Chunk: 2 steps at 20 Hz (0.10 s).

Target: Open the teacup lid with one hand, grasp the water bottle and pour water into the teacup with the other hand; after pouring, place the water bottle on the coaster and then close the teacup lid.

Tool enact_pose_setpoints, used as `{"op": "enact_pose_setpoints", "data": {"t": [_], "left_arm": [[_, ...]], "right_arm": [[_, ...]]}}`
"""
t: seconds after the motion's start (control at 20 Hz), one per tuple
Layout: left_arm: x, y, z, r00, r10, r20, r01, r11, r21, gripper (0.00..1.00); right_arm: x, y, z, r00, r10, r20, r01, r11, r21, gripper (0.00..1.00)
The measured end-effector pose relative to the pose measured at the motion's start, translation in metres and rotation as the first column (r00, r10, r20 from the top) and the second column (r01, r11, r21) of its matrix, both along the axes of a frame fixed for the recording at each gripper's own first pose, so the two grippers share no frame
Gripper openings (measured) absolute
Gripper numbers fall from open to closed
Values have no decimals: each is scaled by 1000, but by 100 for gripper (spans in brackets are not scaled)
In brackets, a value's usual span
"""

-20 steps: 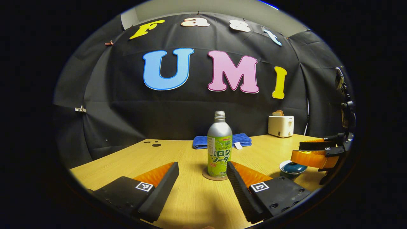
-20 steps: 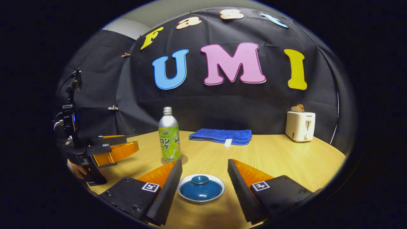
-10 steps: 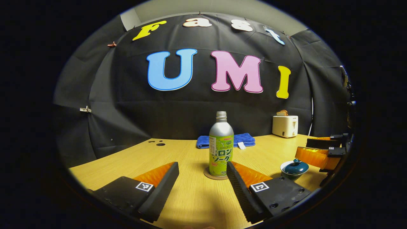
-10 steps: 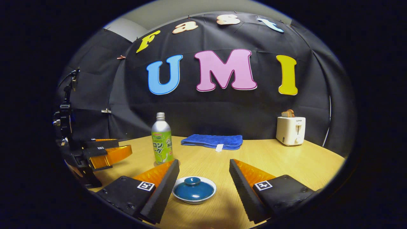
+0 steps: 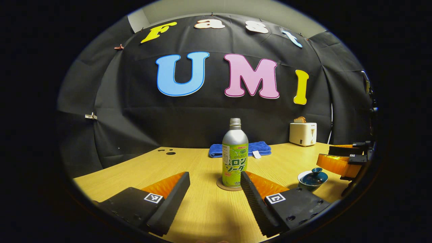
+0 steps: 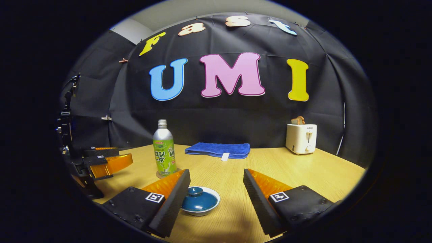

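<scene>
Taking the round cork coaster (image 5: 229, 186) as landmark: the silver bottle with the green label (image 5: 235, 153) stands upright on it, long axis vertical, cap on top. The left gripper (image 5: 215, 189) has its jaws spread wide and empty, and the bottle lies straight ahead of it, nearer its right-hand finger than the middle of the gap. To the right of the coaster sits the white teacup with its blue domed lid (image 6: 198, 201), lid on, knob up. The right gripper (image 6: 216, 190), also wide and empty, faces it, the cup close against its left-hand finger. I judge that the right gripper is nearer the lid and the left nearer the bottle.
</scene>
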<state>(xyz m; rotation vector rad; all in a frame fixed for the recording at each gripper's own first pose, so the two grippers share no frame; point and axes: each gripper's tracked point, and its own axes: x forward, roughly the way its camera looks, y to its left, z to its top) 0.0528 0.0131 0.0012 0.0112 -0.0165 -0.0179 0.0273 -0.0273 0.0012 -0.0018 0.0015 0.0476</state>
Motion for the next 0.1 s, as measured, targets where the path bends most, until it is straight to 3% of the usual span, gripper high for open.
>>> {"op": "enact_pose_setpoints", "data": {"t": [0.1], "left_arm": [[0,1,0,1000,0,0,0,1000,0,95]], "right_arm": [[-1,0,0,1000,0,0,0,1000,0,97]]}}
